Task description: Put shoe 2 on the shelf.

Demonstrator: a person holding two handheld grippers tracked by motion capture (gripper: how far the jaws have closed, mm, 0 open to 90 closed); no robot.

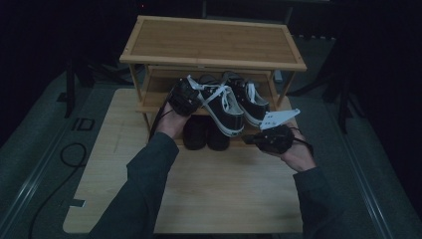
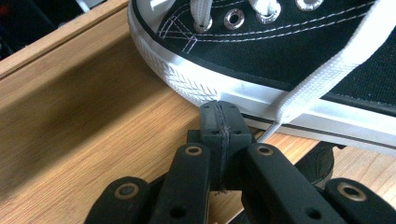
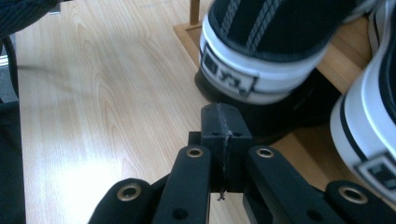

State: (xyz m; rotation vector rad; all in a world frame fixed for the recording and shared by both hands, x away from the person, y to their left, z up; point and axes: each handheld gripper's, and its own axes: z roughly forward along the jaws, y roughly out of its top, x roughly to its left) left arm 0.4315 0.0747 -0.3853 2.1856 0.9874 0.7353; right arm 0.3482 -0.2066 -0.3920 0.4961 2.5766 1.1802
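Both hand-held grippers are sitting clenched, with nothing between their jaws. Seen from the left gripper view, the left gripper [image 2: 219, 119] is pressing its two black jaws flat together, their tips resting just beside the white rubber sole of a black canvas sneaker with white laces [image 2: 289, 51], over the light wooden middle shelf [image 2: 93, 126]; a flat white lace is hanging down close to the jaws, but whether it is touching them cannot be told. Seen from the high view, this left gripper [image 1: 185, 97] is hovering at the left side of the wooden two-tier shoe rack [image 1: 214, 42], right against the pair of sneakers [image 1: 229, 104] lying on the middle shelf with their heels jutting towards the person.

Seen from the high view, the right gripper [image 1: 271, 138], carrying its grey three-cornered plate, is waiting in the person's right hand [image 1: 298, 154] below and to the right of the sneakers. In the right gripper view its closed jaws [image 3: 223, 123] are pointing at the white heel of one sneaker [image 3: 243, 70], near it but apart, above a pair of dark shoes [image 3: 289, 112] standing on the lowest level. A pale wooden table [image 3: 102, 93] is carrying the rack.
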